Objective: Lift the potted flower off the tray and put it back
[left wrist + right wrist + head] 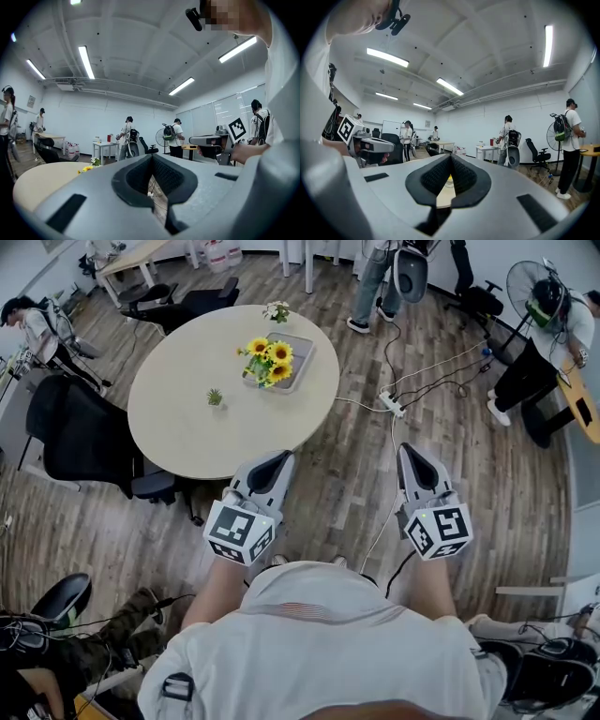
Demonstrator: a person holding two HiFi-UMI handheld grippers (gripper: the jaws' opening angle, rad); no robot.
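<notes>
My 2 jaw pairs are pressed together, empty: left gripper [279, 459] and right gripper [409, 452] level, short of the table [206, 442]. The flower [270, 360] stands on the tray [303, 345], far side.

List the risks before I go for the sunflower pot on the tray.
1. The left gripper and right gripper are short of the table with fingers shut; reaching in unopened might knock the sunflower pot over.
2. Its blooms spread over the pot, so a grip may crush them.
3. The power strip and its cables lie on the floor by the table: a trip hazard when stepping closer.
</notes>
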